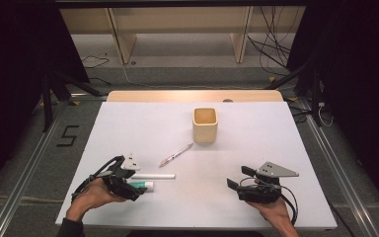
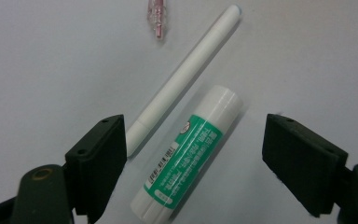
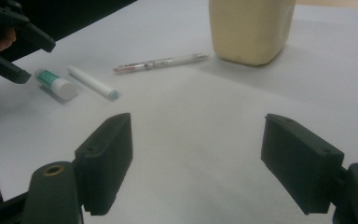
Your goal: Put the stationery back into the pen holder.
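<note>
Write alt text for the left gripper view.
A green-and-white glue stick lies on the white table between the open black jaws of the left gripper, untouched. A white marker lies alongside it, and a pink pen tip shows at the top edge.

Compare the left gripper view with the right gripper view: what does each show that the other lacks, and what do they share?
Left gripper view alone: the printed green label on the glue stick, close up between its own open fingers.

Right gripper view alone: the cream cup, the pink-ended pen full length, the left gripper near the glue stick, and bare table between its own open fingers.

Shared: glue stick, white marker, pen, white table.
</note>
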`<state>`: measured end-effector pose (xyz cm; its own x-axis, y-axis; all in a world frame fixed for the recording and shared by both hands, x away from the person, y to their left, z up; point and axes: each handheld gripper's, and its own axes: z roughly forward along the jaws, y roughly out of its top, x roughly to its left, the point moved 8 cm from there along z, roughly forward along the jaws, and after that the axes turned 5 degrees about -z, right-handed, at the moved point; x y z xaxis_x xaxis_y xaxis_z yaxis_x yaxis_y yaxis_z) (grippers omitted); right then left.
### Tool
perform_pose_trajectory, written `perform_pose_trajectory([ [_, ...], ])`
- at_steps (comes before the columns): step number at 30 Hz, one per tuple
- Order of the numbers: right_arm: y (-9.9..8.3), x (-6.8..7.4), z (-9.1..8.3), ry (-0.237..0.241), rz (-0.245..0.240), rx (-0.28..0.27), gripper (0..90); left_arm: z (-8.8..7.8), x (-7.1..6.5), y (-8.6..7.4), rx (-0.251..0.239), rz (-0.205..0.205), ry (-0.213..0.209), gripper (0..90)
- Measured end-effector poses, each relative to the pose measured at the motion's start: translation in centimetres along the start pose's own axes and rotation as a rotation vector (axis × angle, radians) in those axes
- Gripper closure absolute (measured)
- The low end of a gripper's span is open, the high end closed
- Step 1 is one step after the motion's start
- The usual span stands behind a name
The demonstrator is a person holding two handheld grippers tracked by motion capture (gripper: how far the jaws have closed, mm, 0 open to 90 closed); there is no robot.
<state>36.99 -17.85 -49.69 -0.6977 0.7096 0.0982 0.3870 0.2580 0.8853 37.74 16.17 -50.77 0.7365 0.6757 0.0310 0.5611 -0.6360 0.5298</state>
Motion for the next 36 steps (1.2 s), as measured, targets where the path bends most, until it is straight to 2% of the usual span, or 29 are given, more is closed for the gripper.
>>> perform_pose_trajectory([
  [5,-0.1,0.3,0.0,0.007,0.0,0.007,25.4,0.0,0.1,-0.5,0.032,0.038,0.007,24.4],
  [15,-0.3,0.8,-0.1,0.014,-0.01,0.012,25.6,0.5,0.2,-1.4,0.09,0.06,0.013,27.6],
  [21,-0.4,1.0,0.0,0.02,-0.006,0.017,25.5,1.6,0.7,-2.0,0.152,0.082,0.016,29.0],
  [28,-0.2,1.5,0.0,0.035,-0.013,0.01,24.7,2.2,0.6,-2.0,0.176,0.101,-0.002,33.1],
  [33,-0.2,1.8,0.0,0.039,-0.016,0.003,24.2,2.8,0.7,-2.2,0.223,0.119,-0.007,35.7],
  [36,-0.2,1.9,0.0,0.041,-0.019,-0.001,24.1,2.8,0.6,-2.2,0.225,0.117,-0.017,38.6],
])
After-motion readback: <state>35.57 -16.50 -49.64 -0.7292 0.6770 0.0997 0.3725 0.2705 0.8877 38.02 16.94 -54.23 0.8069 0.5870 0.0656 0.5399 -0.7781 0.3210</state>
